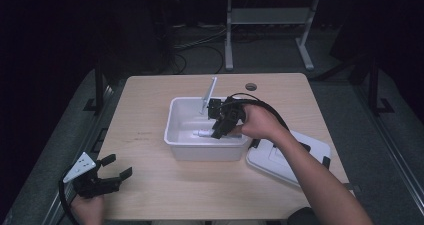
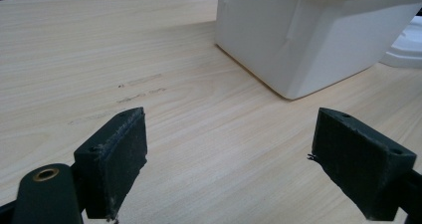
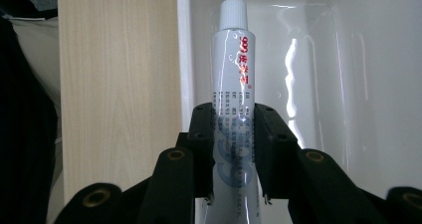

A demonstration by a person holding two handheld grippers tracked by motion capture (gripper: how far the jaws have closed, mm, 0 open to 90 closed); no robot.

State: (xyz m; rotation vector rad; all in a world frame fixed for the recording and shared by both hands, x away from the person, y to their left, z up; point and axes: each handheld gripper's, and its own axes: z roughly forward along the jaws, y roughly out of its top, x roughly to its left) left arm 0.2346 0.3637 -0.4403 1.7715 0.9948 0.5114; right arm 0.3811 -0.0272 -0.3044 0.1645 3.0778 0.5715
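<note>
- The left gripper [image 1: 114, 167] rests at the near left corner of the table [image 1: 150, 195], its jaws spread wide with nothing between them.
- The white tub [image 1: 175, 135] stands mid-table.
- The right gripper [image 3: 234, 149] pinches a white tube [image 3: 234, 79] inside the tub, cap pointing away.
- The lid [image 1: 285, 160] lies just right of the tub.

Table: a light wooden table [image 1: 150, 185] with a round cable hole [image 1: 251, 86] near its far edge was seen.
Bin: a white plastic bin [image 1: 175, 135] was stood at its centre.
Lid: a white lid [image 1: 280, 162] was laid flat just beside the bin.
</note>
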